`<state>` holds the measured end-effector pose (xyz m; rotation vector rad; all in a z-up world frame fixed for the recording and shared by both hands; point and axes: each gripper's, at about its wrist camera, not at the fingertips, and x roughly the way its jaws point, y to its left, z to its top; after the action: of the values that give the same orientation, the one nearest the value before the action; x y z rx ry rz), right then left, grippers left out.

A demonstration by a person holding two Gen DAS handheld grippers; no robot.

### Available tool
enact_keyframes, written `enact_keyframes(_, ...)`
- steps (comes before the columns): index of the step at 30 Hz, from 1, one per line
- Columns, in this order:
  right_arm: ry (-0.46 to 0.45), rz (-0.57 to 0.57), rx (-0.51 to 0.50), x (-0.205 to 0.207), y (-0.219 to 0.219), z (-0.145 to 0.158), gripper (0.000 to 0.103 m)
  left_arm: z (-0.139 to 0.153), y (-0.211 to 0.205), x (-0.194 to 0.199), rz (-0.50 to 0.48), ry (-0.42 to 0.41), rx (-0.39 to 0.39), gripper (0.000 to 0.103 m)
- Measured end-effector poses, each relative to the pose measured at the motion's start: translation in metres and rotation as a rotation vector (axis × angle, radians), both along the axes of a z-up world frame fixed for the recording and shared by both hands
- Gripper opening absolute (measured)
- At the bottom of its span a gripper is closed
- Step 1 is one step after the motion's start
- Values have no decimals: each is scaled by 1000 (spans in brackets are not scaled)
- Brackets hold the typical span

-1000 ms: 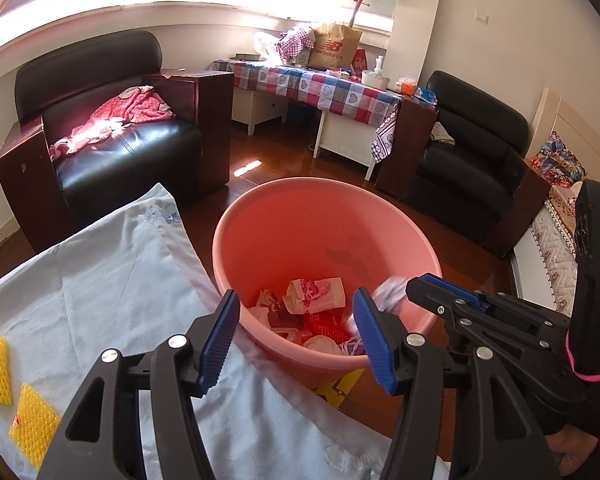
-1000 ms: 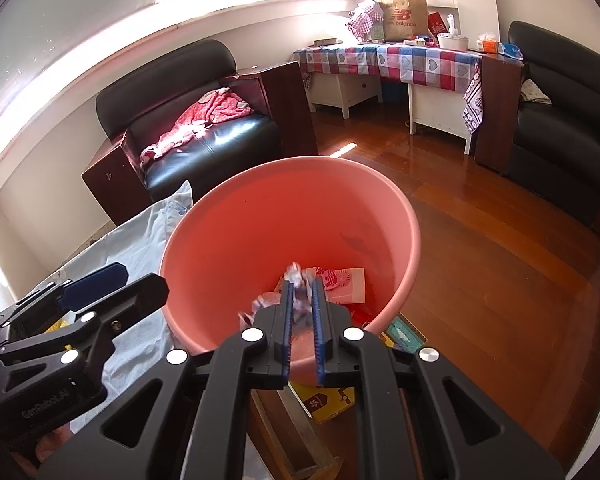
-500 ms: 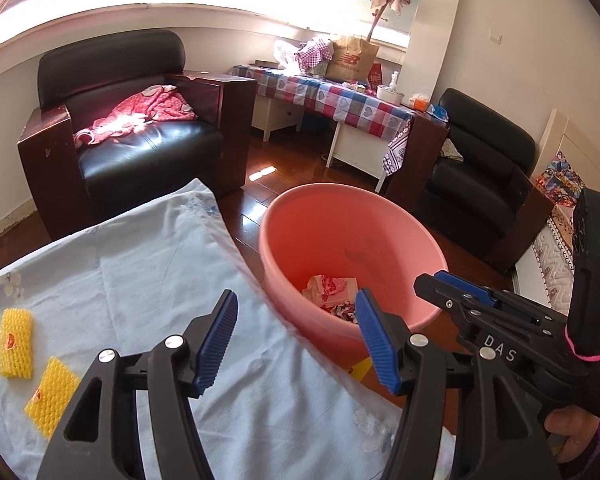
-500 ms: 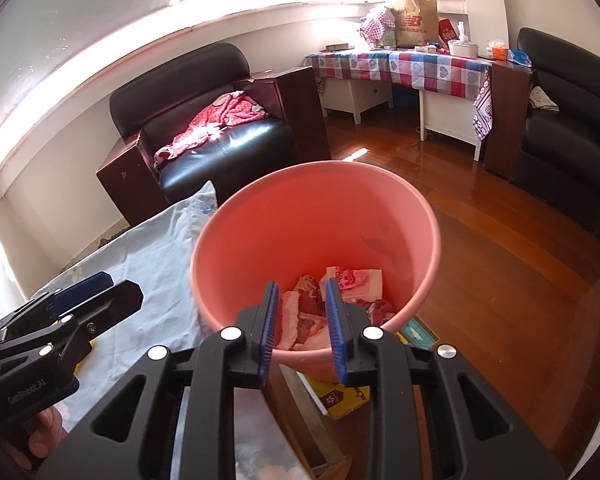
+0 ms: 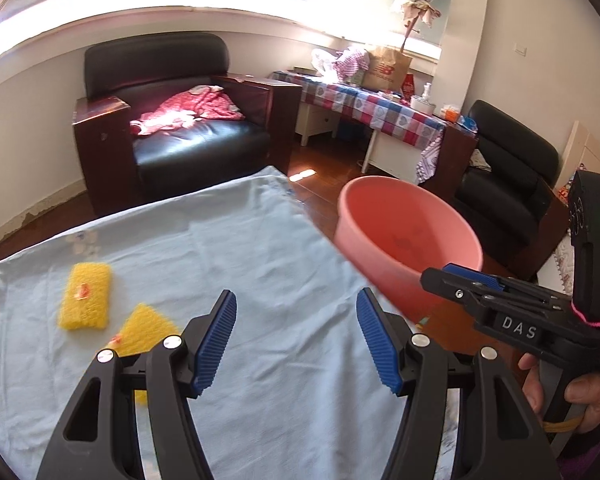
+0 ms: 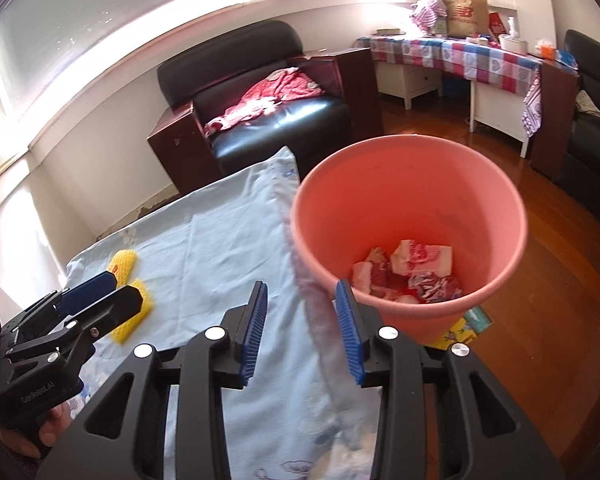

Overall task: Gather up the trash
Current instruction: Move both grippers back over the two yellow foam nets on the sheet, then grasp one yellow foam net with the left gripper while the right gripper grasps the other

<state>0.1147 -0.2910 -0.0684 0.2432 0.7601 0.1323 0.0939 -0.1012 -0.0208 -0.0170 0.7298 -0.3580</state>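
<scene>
We are well into the collecting, judging by how things lie: the table under its pale blue cloth [image 5: 228, 248] is almost bare, and the pink bucket [image 6: 412, 184] standing on the floor just off the table's edge already holds a heap of crumpled red-and-white wrappers [image 6: 416, 272] at its bottom. What we still have to clear, as far as we can see, is two yellow foam nets [image 5: 85, 300] lying close together on the cloth, near its left side in the left wrist view. Our left gripper [image 5: 296, 340] hangs over the cloth just beside the nearer net, its jaws spread wide with nothing between them. Our right gripper [image 6: 302, 328] sits over the table edge beside the bucket; its jaws have just been opening and stand partly apart, empty, with only the cloth's hem showing behind the gap.
</scene>
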Motion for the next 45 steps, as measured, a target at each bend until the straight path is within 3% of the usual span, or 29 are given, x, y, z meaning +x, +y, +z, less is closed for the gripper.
enact_keyframes(19, 87, 215, -4, 3, 96, -24, 36, -31, 130, -12, 283, 54, 36, 62)
enact_keyframes(28, 107, 276, -7, 1, 108, -29, 36, -46, 170, 31, 368, 93, 25, 62)
enact_keyframes(37, 117, 297, -22, 5, 118, -32, 36, -64, 168, 71, 358, 122, 72, 61)
enact_keyframes(40, 112, 307, -18, 10, 124, -29, 36, -71, 167, 77, 348, 146, 76, 53)
enact_keyframes(45, 105, 334, -12, 18, 137, -27, 36, -79, 171, 78, 341, 160, 47, 27)
